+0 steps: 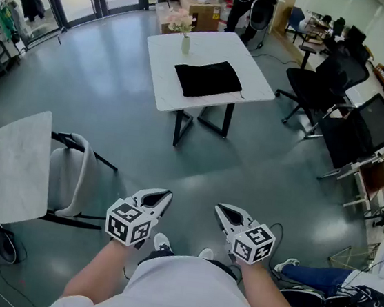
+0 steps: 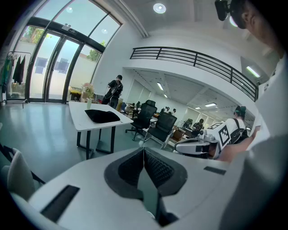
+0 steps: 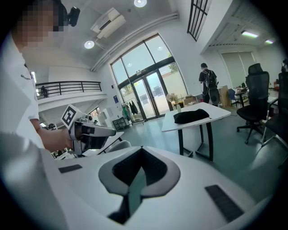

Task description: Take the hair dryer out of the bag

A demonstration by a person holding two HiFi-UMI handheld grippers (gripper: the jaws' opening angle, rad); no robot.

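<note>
A person's white shirt (image 1: 182, 294) is filling the bottom of the head view, with both forearms reaching forward from it. The left gripper (image 1: 164, 196) and right gripper (image 1: 221, 208) are hovering side by side over the grey floor (image 1: 114, 105), a little apart and angling slightly downward. Each gripper's own view is showing its jaws pressed fully together, clenching nothing. Well ahead, a white table (image 1: 257, 77) is standing on black legs, and the black bag (image 1: 208, 78) is lying flat near its middle, far from both grippers. The bag's long axis is running left to right, roughly in line with the table's near edge. The hair dryer itself is not showing in any view, so which way it is pointing cannot be told. A small vase of flowers (image 1: 185, 43) is standing on the table just behind the bag. Black office chairs (image 1: 318, 85) are sitting to the right of the table. At the left, a second white table (image 1: 17, 162) is standing with a grey chair (image 1: 68, 172) beside it. Another person in dark clothes (image 1: 255, 4) is standing beyond the table, near cardboard boxes (image 1: 202, 11).
</note>
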